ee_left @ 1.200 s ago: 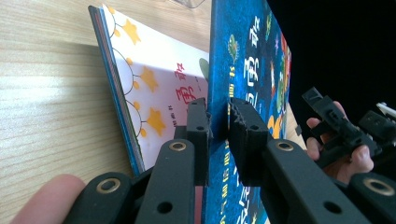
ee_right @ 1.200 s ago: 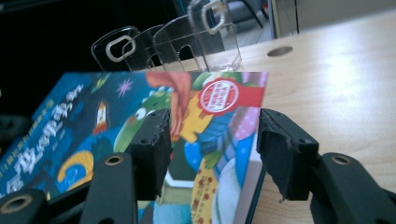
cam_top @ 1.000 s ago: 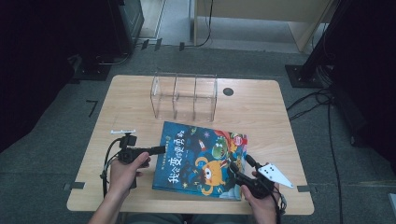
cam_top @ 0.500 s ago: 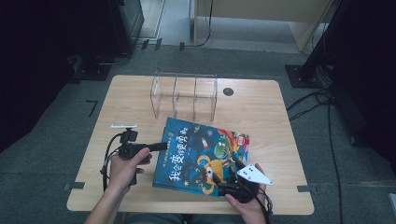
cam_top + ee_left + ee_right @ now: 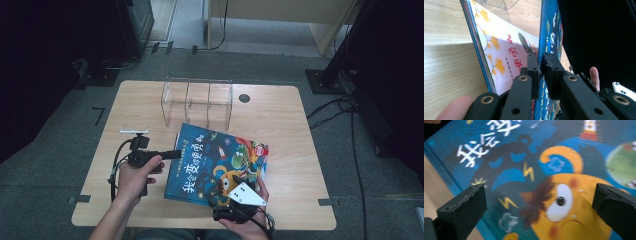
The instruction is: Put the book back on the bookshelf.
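Note:
A blue picture book (image 5: 220, 160) with a cartoon cover lies on the wooden table (image 5: 300, 130). My left gripper (image 5: 176, 153) is at the book's left edge, shut on the front cover. In the left gripper view the cover (image 5: 550, 27) stands lifted in the left gripper (image 5: 540, 67), off a white first page (image 5: 506, 50) with yellow stars. My right gripper (image 5: 226, 189) hovers over the book's near edge. Its jaws have just been opening and now stand wide; the right gripper (image 5: 539, 205) has nothing between them, with the cover's orange face (image 5: 564, 202) beneath.
A clear acrylic rack (image 5: 197, 102) with upright dividers stands behind the book. A dark round hole (image 5: 244, 98) sits in the tabletop to its right. Bare wood lies left of the book (image 5: 449, 62) and at the table's right side.
My right gripper has slid left along the book's near edge, from the right corner to the middle. My left gripper holds the cover edge slightly higher.

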The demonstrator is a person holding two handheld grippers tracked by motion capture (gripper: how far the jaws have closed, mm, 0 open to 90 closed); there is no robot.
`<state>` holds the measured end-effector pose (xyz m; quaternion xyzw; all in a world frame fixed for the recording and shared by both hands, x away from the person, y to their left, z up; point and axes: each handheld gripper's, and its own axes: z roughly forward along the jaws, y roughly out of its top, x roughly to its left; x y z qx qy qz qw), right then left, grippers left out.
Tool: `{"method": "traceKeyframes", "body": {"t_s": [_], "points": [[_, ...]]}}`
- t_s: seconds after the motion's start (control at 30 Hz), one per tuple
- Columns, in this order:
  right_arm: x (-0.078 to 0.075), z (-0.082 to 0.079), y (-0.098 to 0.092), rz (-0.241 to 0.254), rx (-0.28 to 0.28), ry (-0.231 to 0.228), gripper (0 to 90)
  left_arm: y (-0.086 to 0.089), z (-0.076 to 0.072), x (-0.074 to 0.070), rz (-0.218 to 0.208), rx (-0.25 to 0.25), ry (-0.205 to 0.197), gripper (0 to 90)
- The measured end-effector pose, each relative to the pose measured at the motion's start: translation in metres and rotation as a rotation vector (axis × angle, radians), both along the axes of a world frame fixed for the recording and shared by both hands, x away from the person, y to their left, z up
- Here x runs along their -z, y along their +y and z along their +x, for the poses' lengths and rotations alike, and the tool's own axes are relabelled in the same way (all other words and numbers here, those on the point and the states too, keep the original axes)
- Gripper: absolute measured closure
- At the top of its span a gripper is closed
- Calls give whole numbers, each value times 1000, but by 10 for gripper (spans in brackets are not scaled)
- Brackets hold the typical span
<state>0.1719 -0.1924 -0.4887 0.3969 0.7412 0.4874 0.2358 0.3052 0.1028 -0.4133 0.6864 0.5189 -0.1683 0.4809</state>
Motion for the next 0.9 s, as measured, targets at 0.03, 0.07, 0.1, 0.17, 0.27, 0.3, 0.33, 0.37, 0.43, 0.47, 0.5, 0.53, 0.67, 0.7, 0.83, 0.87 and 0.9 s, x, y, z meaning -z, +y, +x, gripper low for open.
{"method": "traceKeyframes", "body": {"t_s": [0.03,0.07,0.1,0.17,0.27,0.3,0.33,0.37,0.43,0.47,0.5,0.53,0.67,0.7,0.83,0.87,0.9], "points": [[0,-1,2,-5,-2,-1,0,0,0,0,0,0,0,843],[0,-2,4,-10,-6,-8,0,-1,1,-1,-5,1,7,844],[0,-3,5,-11,-8,-10,0,-1,1,-2,-8,4,7,846],[0,-4,7,-26,4,-25,0,-1,1,-3,-10,6,9,848],[1,-7,10,-35,-2,-24,0,-2,2,-3,-13,4,12,851],[1,-8,11,-37,-9,-25,0,-2,2,-3,-13,4,12,851],[2,-8,11,-38,-14,-23,0,-1,3,-2,-24,2,17,853],[2,-9,11,-31,-21,-23,0,-1,4,-2,-33,7,20,854],[2,-10,12,-34,-31,-29,0,0,6,-1,-43,8,29,857],[3,-11,13,-42,-35,-29,0,0,6,-1,-40,5,29,857],[4,-12,14,-52,-42,-34,0,0,7,-1,-39,4,32,857],[5,-14,16,-61,-45,-38,0,0,7,-1,-39,3,35,858],[8,-17,21,-96,-41,-63,0,0,8,-1,-37,2,37,858],[8,-17,21,-90,-39,-63,0,0,8,0,-37,1,38,857],[11,-19,25,-121,-30,-86,0,1,9,-2,-35,-3,43,858],[12,-20,26,-136,-24,-94,0,1,9,-2,-33,-3,41,858],[13,-21,28,-153,-18,-103,0,1,9,-2,-33,-3,41,859]]}}
